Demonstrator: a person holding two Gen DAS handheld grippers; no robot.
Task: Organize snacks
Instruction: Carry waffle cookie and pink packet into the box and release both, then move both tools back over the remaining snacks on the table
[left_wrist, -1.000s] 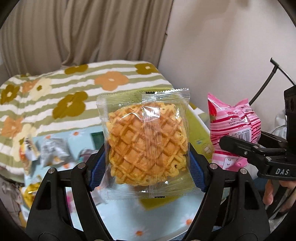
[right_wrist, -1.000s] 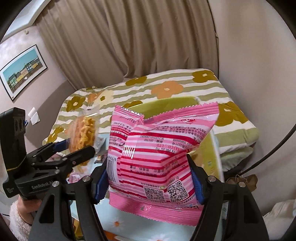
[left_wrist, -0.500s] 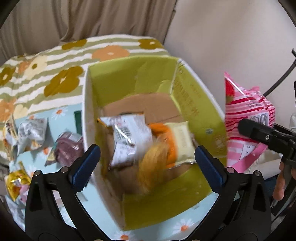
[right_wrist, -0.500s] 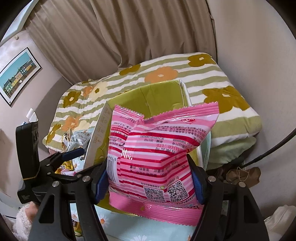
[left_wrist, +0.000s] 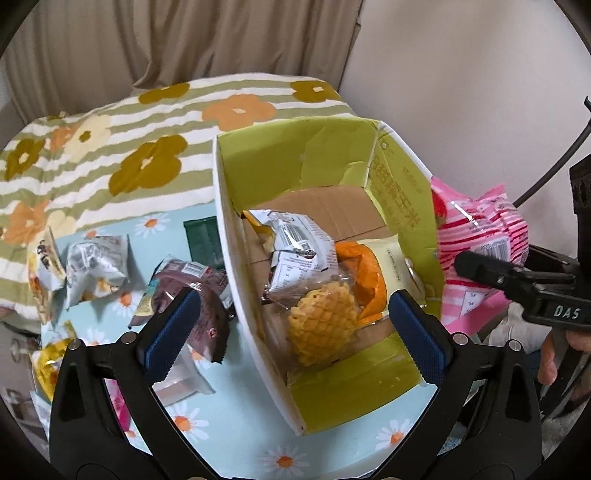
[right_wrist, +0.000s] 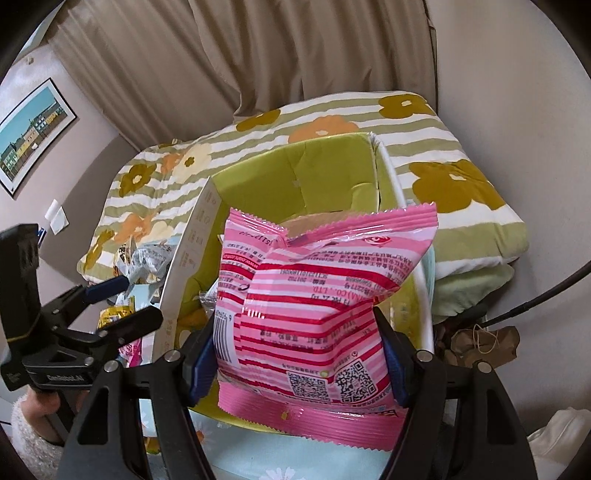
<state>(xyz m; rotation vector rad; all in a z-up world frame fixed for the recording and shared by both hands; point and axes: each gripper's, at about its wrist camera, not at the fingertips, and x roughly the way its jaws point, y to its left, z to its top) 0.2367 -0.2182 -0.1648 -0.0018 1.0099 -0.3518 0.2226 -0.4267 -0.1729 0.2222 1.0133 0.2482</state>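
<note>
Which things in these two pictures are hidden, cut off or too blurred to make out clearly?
- Right wrist view: the pink snack bag held in the right gripper hides most of the green box interior.
- Left wrist view: the box wall covers part of the dark green packet.
- Left wrist view: the snacks at the left edge are blurred and cut off.
- Left wrist view: the waffle pack hides what lies beneath it.

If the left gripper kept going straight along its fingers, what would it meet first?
Probably the wrapped waffle lying in the green cardboard box; the left gripper, jaws open and empty, points straight into the box. Depth is uncertain.
</note>
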